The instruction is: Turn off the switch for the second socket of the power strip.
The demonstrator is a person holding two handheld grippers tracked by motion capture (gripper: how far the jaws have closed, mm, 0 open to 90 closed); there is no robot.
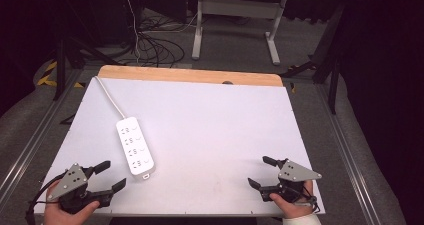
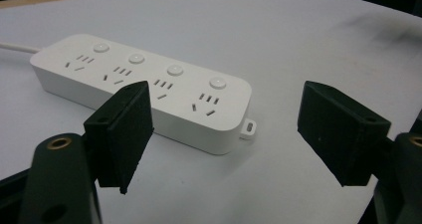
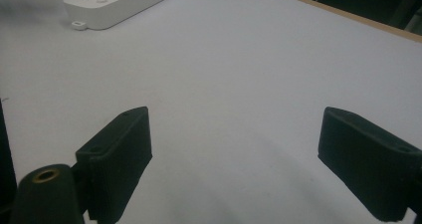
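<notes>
While both tools sit wide open and empty at the worktop (image 1: 210,120) near edge, left tool (image 1: 107,177) at 7, right tool (image 1: 260,172) at 5, power strip (image 1: 135,146) lies untouched left of centre, likely left's first reach.

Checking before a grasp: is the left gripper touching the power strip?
Apart. The high view shows bare table between the left gripper and the power strip.
</notes>
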